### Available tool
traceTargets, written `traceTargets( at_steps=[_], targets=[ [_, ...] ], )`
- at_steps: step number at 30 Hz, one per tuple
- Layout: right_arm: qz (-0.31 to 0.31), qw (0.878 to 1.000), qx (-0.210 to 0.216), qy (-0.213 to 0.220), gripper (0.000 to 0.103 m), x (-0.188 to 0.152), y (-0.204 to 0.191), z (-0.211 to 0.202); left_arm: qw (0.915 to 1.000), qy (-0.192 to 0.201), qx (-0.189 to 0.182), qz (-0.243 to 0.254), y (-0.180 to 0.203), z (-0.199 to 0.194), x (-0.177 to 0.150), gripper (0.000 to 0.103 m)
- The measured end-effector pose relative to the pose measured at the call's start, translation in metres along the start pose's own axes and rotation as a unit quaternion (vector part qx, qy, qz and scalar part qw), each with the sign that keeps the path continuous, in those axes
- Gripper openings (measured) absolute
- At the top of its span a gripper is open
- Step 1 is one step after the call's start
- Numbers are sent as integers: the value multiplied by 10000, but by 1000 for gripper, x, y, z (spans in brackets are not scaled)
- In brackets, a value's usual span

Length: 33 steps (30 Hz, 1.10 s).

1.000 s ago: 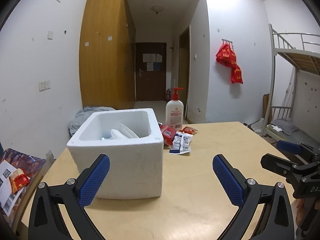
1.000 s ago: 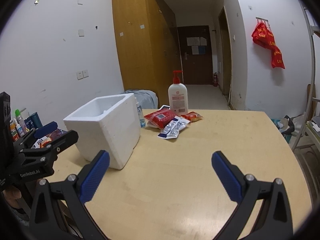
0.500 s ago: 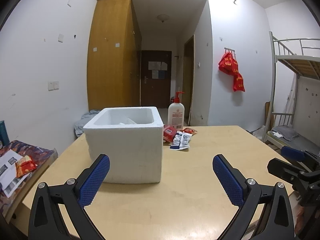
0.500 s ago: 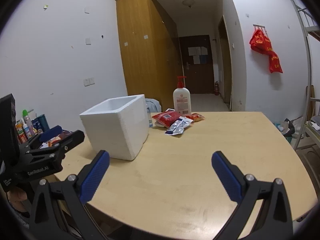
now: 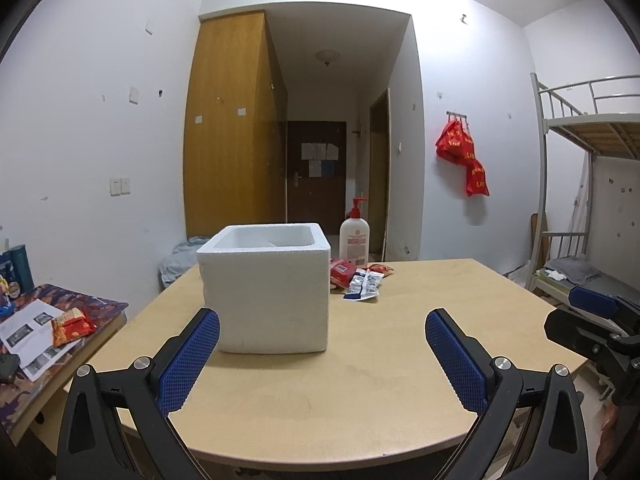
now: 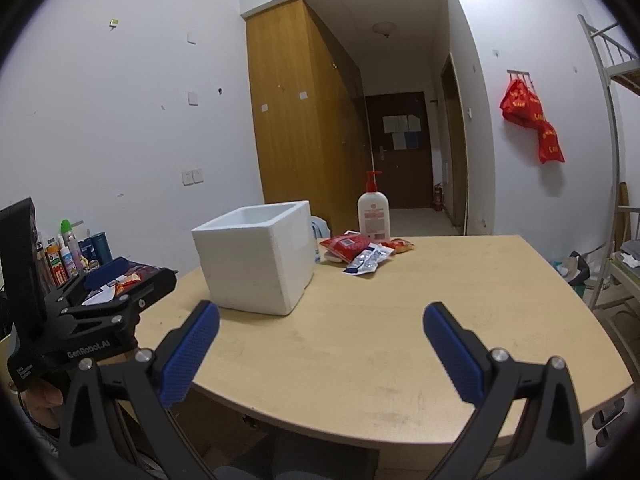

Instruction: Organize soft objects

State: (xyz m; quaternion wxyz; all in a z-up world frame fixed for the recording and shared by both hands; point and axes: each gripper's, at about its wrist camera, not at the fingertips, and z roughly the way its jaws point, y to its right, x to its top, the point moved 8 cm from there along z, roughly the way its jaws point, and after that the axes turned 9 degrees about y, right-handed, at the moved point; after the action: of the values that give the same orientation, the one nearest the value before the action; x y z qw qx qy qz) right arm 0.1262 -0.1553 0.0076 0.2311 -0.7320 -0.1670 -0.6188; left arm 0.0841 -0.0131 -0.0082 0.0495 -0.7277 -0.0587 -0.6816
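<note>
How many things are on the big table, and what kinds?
White foam box: 1
Pump bottle: 1
Red snack packets: 2
Blue-and-white packet: 1
Total: 5 visible; anything behind the box is hidden.

**Hidden and cut off**

The foam box (image 5: 267,288) shows only its upper inner walls; its contents cannot be seen. It covers part of the red packet (image 5: 341,273). Lettering on the lotion bottle (image 6: 373,213) is too small to read. The bunk bed (image 5: 588,128) runs off the right edge.
</note>
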Motion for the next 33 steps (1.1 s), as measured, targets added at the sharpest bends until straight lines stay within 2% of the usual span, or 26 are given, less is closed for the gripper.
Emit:
traceTargets(
  at_steps=[8,21,33],
  targets=[
    [-69,10000,-8,64,103,-4,-7,-11,9999,131,-80,69,4,-20,-3,103],
    [-76,10000,5,-62,103,-12,-11,-4,10000,13,-30,-28,-6,-14,-11,103],
    [-170,9999,-17,-16,103,-9,-15,-11,9999,85,-65,40,1,-22,-7,103]
  ],
)
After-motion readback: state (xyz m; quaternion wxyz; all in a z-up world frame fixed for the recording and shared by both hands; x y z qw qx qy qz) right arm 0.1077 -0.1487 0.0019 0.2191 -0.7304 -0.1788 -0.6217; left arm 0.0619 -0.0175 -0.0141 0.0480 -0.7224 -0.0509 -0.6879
